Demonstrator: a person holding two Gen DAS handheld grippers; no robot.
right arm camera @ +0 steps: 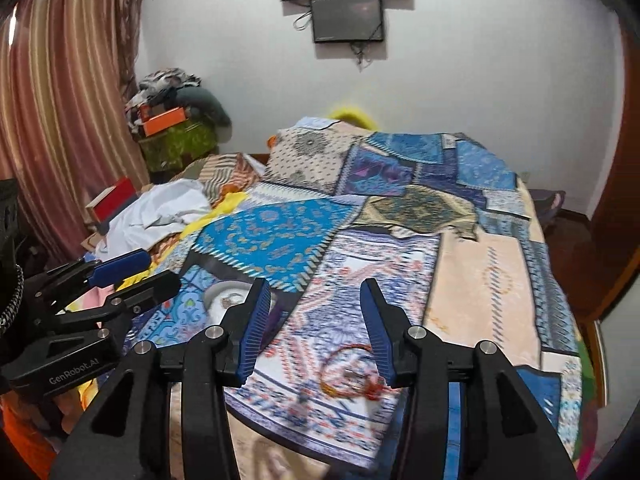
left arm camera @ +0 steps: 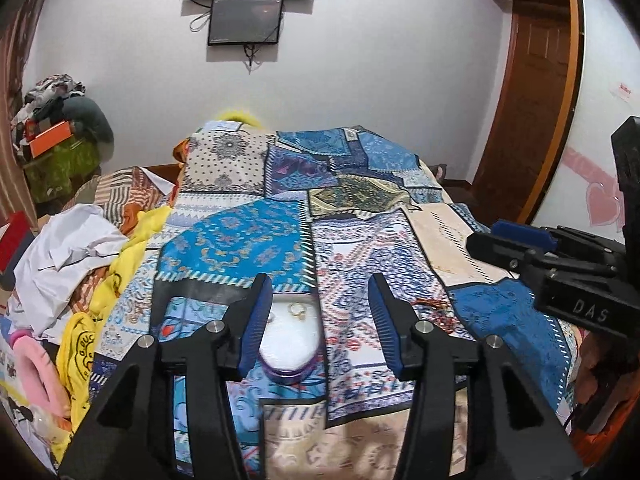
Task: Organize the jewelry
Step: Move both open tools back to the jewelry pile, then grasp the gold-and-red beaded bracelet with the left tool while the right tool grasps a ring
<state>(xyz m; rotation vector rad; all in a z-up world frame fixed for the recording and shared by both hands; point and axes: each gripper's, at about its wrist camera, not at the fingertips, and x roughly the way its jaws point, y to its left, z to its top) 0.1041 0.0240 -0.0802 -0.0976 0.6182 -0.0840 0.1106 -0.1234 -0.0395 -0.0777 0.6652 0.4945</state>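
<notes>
The left gripper (left arm camera: 316, 320) stands with its jaws wide and empty. Between them, partly hidden behind the left jaw, sits a round purple-rimmed jewelry box (left arm camera: 290, 340) with a white lining; two small gold rings (left arm camera: 298, 309) lie inside. The right gripper (right arm camera: 316, 332) also gapes wide, holding nothing. Between its jaws, blurred and partly cut off by the right jaw, lies a tangle of bracelets (right arm camera: 352, 372) on the patchwork blanket (right arm camera: 480, 280); their count is unclear.
</notes>
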